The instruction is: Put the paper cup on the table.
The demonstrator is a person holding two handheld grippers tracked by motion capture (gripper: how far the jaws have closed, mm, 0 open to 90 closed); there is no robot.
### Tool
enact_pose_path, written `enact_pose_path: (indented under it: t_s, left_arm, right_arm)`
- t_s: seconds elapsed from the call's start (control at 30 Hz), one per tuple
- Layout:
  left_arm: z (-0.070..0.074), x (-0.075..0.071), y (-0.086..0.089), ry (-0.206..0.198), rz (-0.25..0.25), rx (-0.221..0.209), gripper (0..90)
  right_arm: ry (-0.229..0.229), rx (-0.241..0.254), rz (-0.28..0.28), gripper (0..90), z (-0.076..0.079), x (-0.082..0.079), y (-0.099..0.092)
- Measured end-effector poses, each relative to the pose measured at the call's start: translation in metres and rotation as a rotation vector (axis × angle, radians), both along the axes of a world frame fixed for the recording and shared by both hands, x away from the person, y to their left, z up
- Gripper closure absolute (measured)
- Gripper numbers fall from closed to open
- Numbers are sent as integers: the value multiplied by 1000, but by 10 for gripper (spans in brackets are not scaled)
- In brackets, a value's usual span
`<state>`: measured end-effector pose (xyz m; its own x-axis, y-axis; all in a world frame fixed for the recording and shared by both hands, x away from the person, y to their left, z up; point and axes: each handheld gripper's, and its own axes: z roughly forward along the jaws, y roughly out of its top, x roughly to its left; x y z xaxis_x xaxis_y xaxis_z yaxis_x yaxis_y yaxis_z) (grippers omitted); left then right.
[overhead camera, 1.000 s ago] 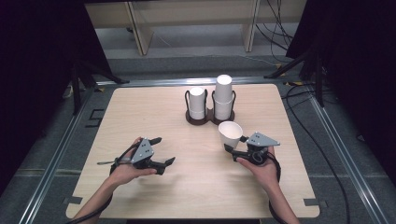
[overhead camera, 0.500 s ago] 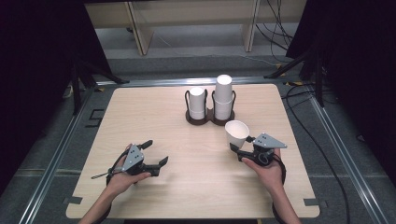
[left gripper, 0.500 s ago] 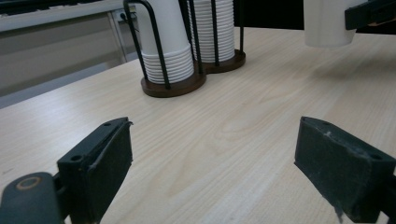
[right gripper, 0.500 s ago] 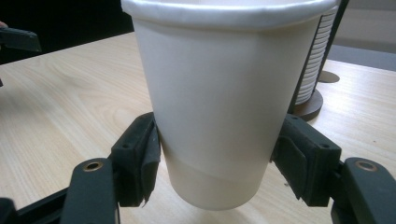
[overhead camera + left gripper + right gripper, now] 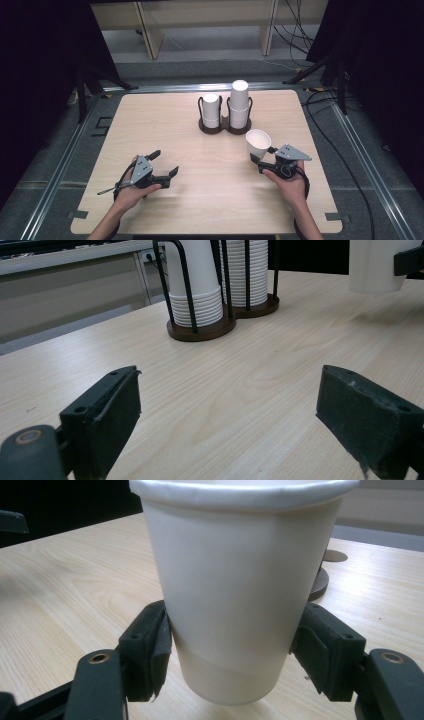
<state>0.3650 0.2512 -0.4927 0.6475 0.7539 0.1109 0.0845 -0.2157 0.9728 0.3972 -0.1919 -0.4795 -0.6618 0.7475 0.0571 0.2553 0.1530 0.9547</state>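
A white paper cup point(image 5: 257, 142) point(image 5: 235, 570) stands upright, rim up, just above the table at the right, with my right gripper point(image 5: 258, 163) point(image 5: 230, 655) shut on its lower part, one pad on each side. Behind it, a dark wire holder point(image 5: 224, 128) carries a short stack of cups point(image 5: 210, 109) point(image 5: 197, 285) and a taller stack point(image 5: 239, 102) point(image 5: 252, 270). My left gripper point(image 5: 166, 162) point(image 5: 227, 425) rests low over the near left of the table, open, with only bare wood between its jaws. The held cup point(image 5: 375, 265) hangs at the top right of the left gripper view.
The light wooden table point(image 5: 150, 115) sits in a metal frame point(image 5: 60, 165). Cables point(image 5: 320, 100) lie on the floor at the back right, and a pale shelf unit point(image 5: 150, 30) stands behind the table. Dark curtains hang on both sides.
My left gripper has drifted slightly toward the near edge. My right gripper has shifted a little to the right with the cup still in it.
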Motion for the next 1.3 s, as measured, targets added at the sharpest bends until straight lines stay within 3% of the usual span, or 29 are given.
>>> enact_pose_path:
  t_s: [0.03, 0.17, 0.23, 0.27, 0.37, 0.43, 0.47, 0.5, 0.53, 0.6, 0.63, 0.73, 0.77, 0.8, 0.83, 0.9, 0.93, 0.97, 1.03, 1.07, 1.13, 1.2, 1.3]
  left_arm:
    - [0, -1, 0, 6, 7, 13, 102]
    - [-3, -1, 0, 4, 3, 0, 102]
    - [-2, -3, 0, 12, 11, 8, 103]
    - [-1, -4, 0, 16, 11, 19, 102]
    - [-1, -4, 0, -1, 8, -6, 102]
    - [1, -5, 2, 13, 16, 4, 101]
    - [0, -3, 2, -1, 10, -20, 101]
    - [1, -4, 3, 8, 15, -10, 101]
    - [2, -4, 4, 16, 17, -1, 101]
    - [0, -2, 3, 3, 8, -18, 101]
    - [1, -3, 4, 18, 15, 0, 101]
    - [-1, 0, 1, 6, 0, -14, 101]
    - [-1, 0, 1, 9, 2, -8, 101]
    - [0, -1, 1, 20, 4, 2, 100]
    - [0, -1, 1, 20, 2, 2, 101]
    - [-1, 1, -1, 4, -11, -8, 100]
    - [-2, 1, -1, 8, -8, -7, 100]
    - [-1, -1, 0, 22, 0, 10, 100]
    - [-2, 1, -2, 7, -14, -9, 100]
    - [-1, 0, -1, 19, -6, 8, 99]
    - [-2, -1, -1, 23, -7, 15, 99]
    - [-2, -1, 0, 23, -9, 24, 99]
    - [-2, -2, 0, 24, -7, 22, 99]
  right_arm:
    - [23, -22, -17, 348, 1, -2, -2]
    - [2, -22, -17, 348, 0, 0, -2]
    - [43, -27, -28, 348, 0, -3, -1]
    - [30, -43, -28, 348, -1, -2, -2]
    - [58, -16, -31, 348, -3, -1, -1]
    - [76, -54, -48, 348, -1, -3, -2]
    - [77, -42, -51, 347, -2, -2, -2]
    - [89, -52, -33, 347, -1, -1, -2]
    - [75, -73, -52, 347, -1, -1, -2]
    - [105, -82, -54, 347, -2, -1, -2]
    - [93, -98, -61, 347, -3, 0, -2]
    - [132, -117, -50, 347, -4, 2, 0]
    - [155, -123, -73, 346, -3, 0, 2]
    - [135, -127, -48, 346, -4, 3, 1]
    - [144, -136, -40, 346, -3, 4, 2]
    - [125, -155, -53, 346, -4, 5, 2]
    - [126, -158, -51, 345, -4, 5, 2]
    - [158, -150, -48, 344, -4, 4, 3]
    - [136, -173, -51, 343, -5, 5, 3]
    - [154, -168, -50, 342, -5, 5, 4]
    - [145, -180, -46, 341, -6, 6, 3]
    - [177, -182, -51, 339, -7, 5, 3]
    - [160, -195, -51, 336, -8, 5, 3]
